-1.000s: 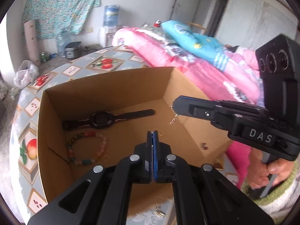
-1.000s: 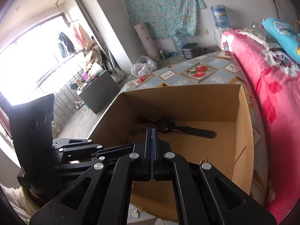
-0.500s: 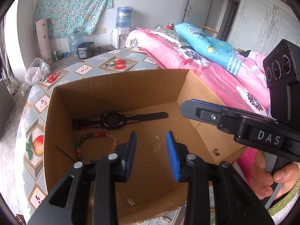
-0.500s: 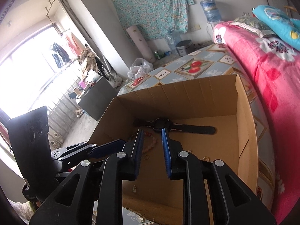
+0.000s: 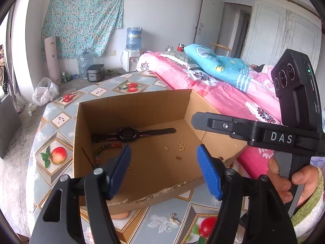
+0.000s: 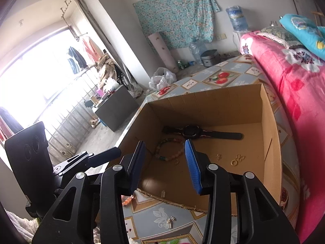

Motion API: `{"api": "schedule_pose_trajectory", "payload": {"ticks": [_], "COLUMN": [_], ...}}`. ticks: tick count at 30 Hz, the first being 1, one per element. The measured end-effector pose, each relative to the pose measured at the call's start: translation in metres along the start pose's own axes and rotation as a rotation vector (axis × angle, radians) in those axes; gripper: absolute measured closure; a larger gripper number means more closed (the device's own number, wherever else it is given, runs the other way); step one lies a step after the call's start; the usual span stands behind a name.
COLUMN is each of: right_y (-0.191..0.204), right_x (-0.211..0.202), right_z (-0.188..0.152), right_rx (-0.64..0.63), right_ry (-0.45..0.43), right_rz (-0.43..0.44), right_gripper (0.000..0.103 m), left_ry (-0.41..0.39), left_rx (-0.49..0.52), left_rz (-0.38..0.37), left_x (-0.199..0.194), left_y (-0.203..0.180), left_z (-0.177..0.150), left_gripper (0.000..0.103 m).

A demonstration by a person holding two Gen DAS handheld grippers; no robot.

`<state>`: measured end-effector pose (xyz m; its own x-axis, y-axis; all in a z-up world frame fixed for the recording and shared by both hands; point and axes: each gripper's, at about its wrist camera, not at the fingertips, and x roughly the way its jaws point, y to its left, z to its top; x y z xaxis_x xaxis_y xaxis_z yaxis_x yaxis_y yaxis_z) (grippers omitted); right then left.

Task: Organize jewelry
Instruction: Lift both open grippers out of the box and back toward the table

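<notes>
Two tongs, left tongs (image 5: pixel 164 169) and right tongs (image 6: pixel 165 164), were opening, empty, above the box (image 5: pixel 134 103); the charm (image 5: pixel 175 221) outside risked being overlooked.

Landmark: cardboard box (image 5: pixel 134 105).

- Bead bracelet (image 5: pixel 105 148) on the box floor: its near half is hidden behind the left gripper's (image 5: pixel 163 169) left finger; fuller loop shows in the right wrist view.
- Small gold pieces (image 5: pixel 181 146) at the box's right side: too tiny to tell rings from earrings.
- A small ring beside the bracelet is partly covered by the same finger.
- Silver charm (image 5: pixel 175 220) on the table in front of the box: shape unreadable.
- Something pinkish (image 6: pixel 128 199) at the box's near left corner, mostly hidden behind the right gripper (image 6: pixel 165 167).
- Hand (image 5: pixel 290 183) right of the box: cut off by the frame edge, sleeve only partly seen.
</notes>
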<state>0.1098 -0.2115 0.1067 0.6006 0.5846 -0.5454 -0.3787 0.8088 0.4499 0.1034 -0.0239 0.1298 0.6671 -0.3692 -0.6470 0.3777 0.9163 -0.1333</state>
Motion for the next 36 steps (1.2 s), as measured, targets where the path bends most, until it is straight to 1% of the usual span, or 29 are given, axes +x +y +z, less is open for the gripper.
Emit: {"api": "schedule_pose_trajectory", "payload": {"ticks": [4, 11, 23, 36], "right_y": [0.01, 0.022, 0.035, 0.039], "right_x": [-0.004, -0.01, -0.015, -0.016], "right_z": [-0.005, -0.016, -0.035, -0.052], "right_rx": [-0.022, -0.059, -0.093, -0.096], "right_ry": [0.004, 0.021, 0.052, 0.088], "right_rz": [0.023, 0.056, 0.099, 0.126], "right_gripper": [0.058, 0.05, 0.047, 0.047], "left_ry": [-0.011, 0.001, 0.053, 0.089], "left_rx": [0.002, -0.02, -0.063, -0.082], "left_rz": [0.006, 0.019, 0.06, 0.112], "left_x": [-0.013, -0.027, -0.032, -0.031], "left_y": [0.001, 0.007, 0.016, 0.023], "left_z": [-0.012, -0.032, -0.061, -0.078], "left_gripper": [0.03, 0.025, 0.022, 0.02]}}
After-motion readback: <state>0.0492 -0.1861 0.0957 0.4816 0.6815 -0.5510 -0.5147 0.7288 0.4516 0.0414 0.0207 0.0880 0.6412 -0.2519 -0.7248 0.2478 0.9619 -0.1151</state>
